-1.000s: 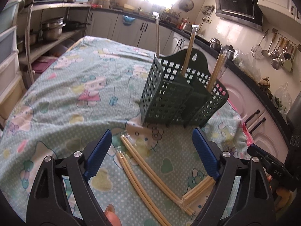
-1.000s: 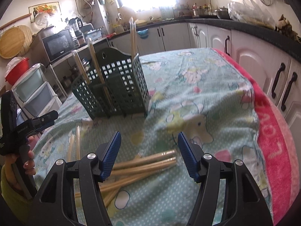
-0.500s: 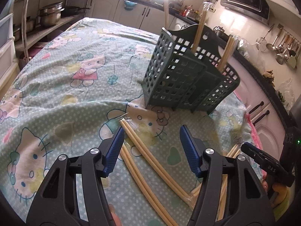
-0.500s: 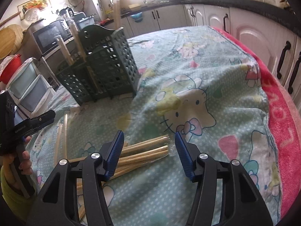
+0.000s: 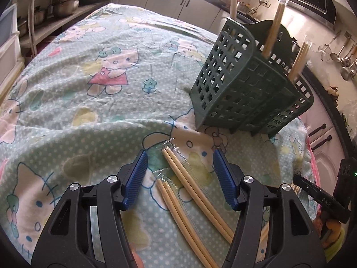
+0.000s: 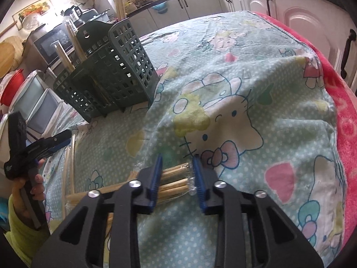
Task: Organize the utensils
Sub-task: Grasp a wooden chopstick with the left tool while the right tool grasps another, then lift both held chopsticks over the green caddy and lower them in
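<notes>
2 wrapped chopstick pairs (image 5: 191, 187) lie between the spread left gripper (image 5: 180, 176); right gripper (image 6: 177, 178) straddles another bundle (image 6: 174, 179), unclamped.

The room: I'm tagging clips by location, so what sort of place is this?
Most likely a home kitchen: cupboards under a dark counter, ladles hanging on the wall, pots on a shelf, and a microwave beside the cloth-covered table.

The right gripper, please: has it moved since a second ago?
Yes. The right gripper has dropped toward the tablecloth and narrowed around the wrapped chopsticks; the green caddy now looms nearer.
</notes>
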{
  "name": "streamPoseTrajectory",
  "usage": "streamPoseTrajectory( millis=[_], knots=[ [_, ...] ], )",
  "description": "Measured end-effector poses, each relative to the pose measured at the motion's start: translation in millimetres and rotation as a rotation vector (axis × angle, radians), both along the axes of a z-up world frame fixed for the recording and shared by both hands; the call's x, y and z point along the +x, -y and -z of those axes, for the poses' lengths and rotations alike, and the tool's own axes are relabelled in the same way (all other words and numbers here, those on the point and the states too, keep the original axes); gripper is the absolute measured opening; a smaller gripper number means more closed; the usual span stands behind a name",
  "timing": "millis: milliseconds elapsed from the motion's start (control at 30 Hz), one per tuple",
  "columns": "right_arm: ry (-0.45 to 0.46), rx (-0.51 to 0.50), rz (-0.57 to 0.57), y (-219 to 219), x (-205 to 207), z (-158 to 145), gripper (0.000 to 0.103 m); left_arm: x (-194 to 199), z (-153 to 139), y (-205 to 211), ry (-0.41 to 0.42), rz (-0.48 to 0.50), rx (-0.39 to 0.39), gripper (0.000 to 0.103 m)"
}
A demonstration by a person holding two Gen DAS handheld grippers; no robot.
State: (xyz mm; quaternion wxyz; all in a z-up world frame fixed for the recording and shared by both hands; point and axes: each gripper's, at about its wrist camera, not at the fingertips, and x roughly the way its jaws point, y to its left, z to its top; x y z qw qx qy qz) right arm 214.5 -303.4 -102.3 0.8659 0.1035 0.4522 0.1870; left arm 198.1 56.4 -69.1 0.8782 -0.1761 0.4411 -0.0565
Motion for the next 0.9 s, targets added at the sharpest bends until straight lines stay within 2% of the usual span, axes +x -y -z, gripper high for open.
streamPoseTrajectory(
  millis=[67, 100, 133, 233, 300, 400, 633, 900],
  knots=[
    [0.009, -0.001, -0.010, -1, -1, -1, 0.016, 3, 1, 0, -0.006, 0.000, 0.002, 0.052],
    [0.014, -0.002, -0.016, -2, -2, -2, 0.011, 4, 1, 1, -0.006, 0.000, 0.007, 0.049],
    [0.021, -0.003, -0.021, -3, -3, -3, 0.010, 5, 1, 2, -0.006, -0.001, 0.011, 0.047],
    [0.049, -0.013, -0.036, -7, -5, -9, 0.008, 8, 2, 5, -0.012, 0.000, 0.023, 0.035],
    [0.066, -0.012, -0.046, -8, -7, -14, 0.006, 10, 3, 6, -0.019, 0.004, 0.030, 0.023],
    [0.093, -0.006, -0.052, -7, -8, -23, 0.005, 14, 5, 8, -0.026, 0.006, 0.042, 0.012],
    [0.125, 0.028, -0.059, -4, -5, -40, 0.004, 15, 2, 10, -0.020, 0.013, 0.029, 0.006],
    [0.189, 0.082, -0.051, -5, -10, -63, 0.004, 6, -26, 13, 0.044, 0.047, -0.048, 0.004]
  ],
)
